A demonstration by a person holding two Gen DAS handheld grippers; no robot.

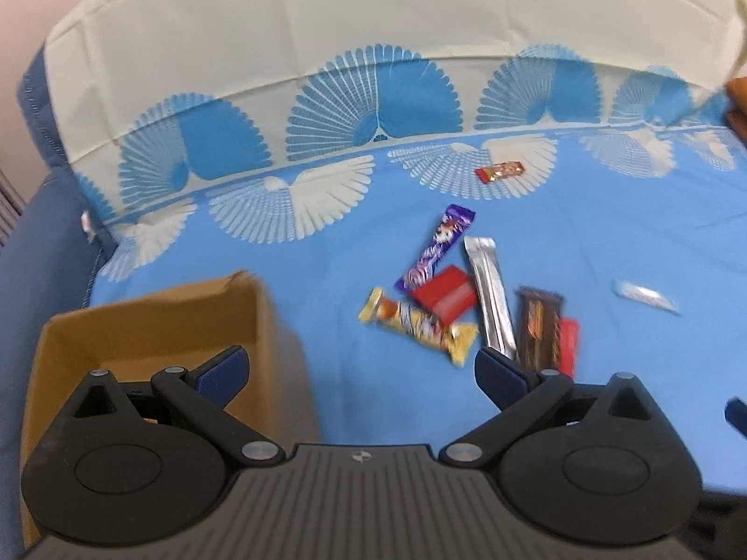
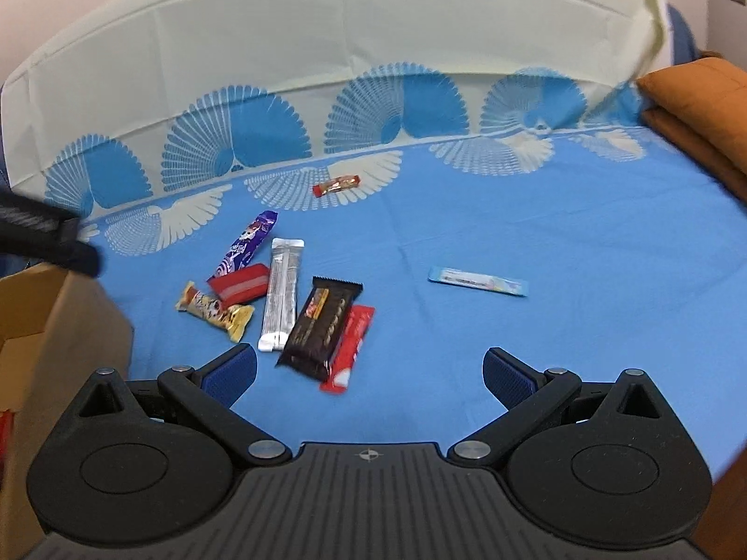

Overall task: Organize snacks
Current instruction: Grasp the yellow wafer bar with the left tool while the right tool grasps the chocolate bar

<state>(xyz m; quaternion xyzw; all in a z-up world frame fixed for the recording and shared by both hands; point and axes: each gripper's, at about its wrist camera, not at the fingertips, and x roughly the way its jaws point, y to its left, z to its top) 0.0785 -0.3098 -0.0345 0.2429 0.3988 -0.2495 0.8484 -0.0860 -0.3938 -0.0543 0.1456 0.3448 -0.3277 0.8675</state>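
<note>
Several snack bars lie in a loose pile on the blue cloth: a purple bar (image 2: 246,245), a silver sachet (image 2: 281,293), a dark brown bar (image 2: 322,322), a red bar (image 2: 349,350), a red packet (image 2: 239,283) and a yellow bar (image 2: 215,310). A light blue stick (image 2: 478,281) lies apart to the right and a small red candy (image 2: 337,185) further back. An open cardboard box (image 1: 154,322) stands left. My left gripper (image 1: 362,366) is open and empty beside the box. My right gripper (image 2: 369,371) is open and empty, just in front of the pile.
The blue sheet (image 2: 537,214) with fan prints covers the surface and rises into a cream backdrop. An orange cushion (image 2: 700,107) lies at the far right. The left gripper's body (image 2: 42,233) shows at the left edge above the box (image 2: 60,326).
</note>
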